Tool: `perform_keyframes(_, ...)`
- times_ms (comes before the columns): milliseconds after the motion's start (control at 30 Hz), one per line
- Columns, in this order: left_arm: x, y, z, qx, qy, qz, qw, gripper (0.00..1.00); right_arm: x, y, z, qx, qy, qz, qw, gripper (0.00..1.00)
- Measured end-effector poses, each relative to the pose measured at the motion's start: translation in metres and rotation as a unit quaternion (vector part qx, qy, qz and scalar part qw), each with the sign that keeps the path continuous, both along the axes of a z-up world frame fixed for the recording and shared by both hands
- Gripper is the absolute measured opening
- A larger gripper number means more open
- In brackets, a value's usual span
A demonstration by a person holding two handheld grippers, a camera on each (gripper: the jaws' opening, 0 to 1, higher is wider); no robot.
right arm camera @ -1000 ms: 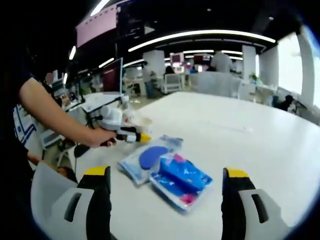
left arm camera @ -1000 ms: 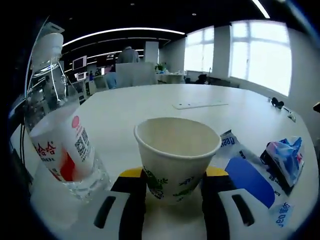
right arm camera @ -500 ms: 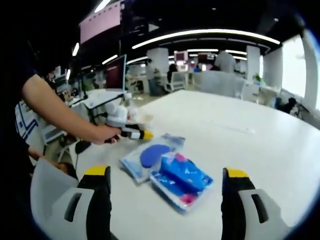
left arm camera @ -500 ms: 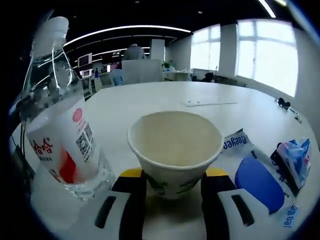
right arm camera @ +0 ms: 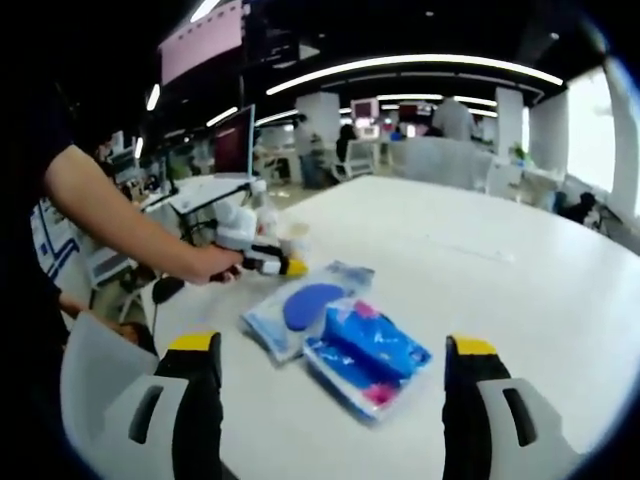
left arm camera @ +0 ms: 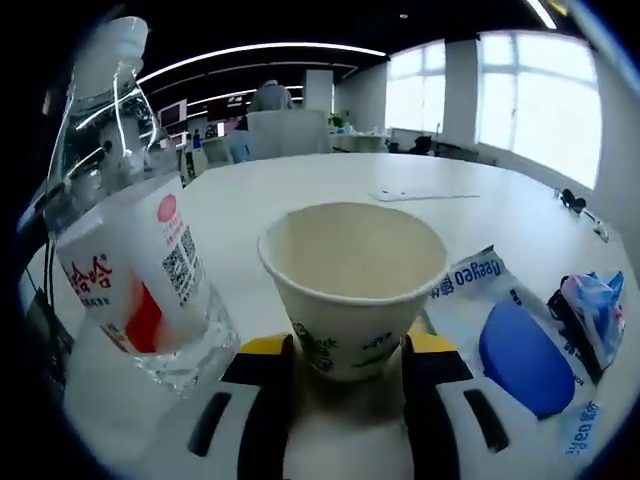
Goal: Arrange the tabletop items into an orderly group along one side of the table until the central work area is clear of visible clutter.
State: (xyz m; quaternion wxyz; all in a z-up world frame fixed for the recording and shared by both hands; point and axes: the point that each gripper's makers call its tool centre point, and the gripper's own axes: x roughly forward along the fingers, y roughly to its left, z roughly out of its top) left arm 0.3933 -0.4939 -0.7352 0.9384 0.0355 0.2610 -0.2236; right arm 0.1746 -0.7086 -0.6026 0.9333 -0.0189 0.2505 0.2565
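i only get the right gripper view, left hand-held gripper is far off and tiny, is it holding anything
Observer: Yes, the left hand-held gripper is shut on a paper cup, one jaw on each side of its base.
Operator: anything in the cup
Observer: It looks empty; its pale inner wall is bare.
Operator: what's next to it
Observer: A clear water bottle with a red and white label stands just beside the cup, with a gap between them.
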Motion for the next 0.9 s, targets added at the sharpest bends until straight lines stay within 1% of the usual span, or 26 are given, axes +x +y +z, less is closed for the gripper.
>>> perform_keyframes(100, -0.004, -0.001, 0.000, 0.000, 0.000, -0.002, 1.0000, 0.45, 0.000, 0.002, 0.001, 0.001, -0.003, 0.002, 1.0000, 0.90)
perform_keyframes(200, -0.008, -0.006, 0.000, -0.004, 0.001, -0.015, 0.9999, 0.46, -0.001, 0.005, 0.000, 0.001, -0.003, 0.007, 1.0000, 0.89)
perform_keyframes(267, -0.009, -0.006, 0.005, 0.001, -0.005, -0.018, 0.9998, 0.47, -0.002, 0.007, 0.000, -0.002, -0.005, 0.015, 0.9999, 0.89)
perform_keyframes(433, -0.013, -0.001, 0.011, 0.001, -0.001, -0.005, 1.0000, 0.50, 0.000, 0.008, 0.004, 0.004, -0.011, 0.019, 0.9997, 0.90)
perform_keyframes(633, -0.024, -0.001, 0.023, 0.016, -0.005, -0.003, 0.9999, 0.53, 0.003, 0.007, 0.012, 0.015, -0.028, 0.035, 0.9989, 0.89)
perform_keyframes(733, -0.029, -0.001, 0.028, 0.025, -0.003, -0.004, 0.9997, 0.55, 0.001, 0.006, 0.012, 0.010, -0.031, 0.050, 0.9983, 0.89)
perform_keyframes(800, -0.033, -0.005, 0.033, 0.030, -0.004, -0.006, 0.9995, 0.57, 0.002, 0.003, 0.013, 0.015, -0.032, 0.054, 0.9979, 0.88)
perform_keyframes(833, -0.035, -0.008, 0.034, 0.033, -0.006, -0.014, 0.9993, 0.59, 0.002, 0.001, 0.014, 0.018, -0.031, 0.055, 0.9978, 0.88)
perform_keyframes(867, -0.039, -0.012, 0.034, 0.044, -0.005, -0.024, 0.9987, 0.62, 0.002, 0.000, 0.014, 0.019, -0.029, 0.057, 0.9977, 0.88)
perform_keyframes(900, -0.042, -0.015, 0.036, 0.048, -0.005, -0.025, 0.9985, 0.64, 0.002, 0.000, 0.014, 0.019, -0.029, 0.060, 0.9976, 0.88)
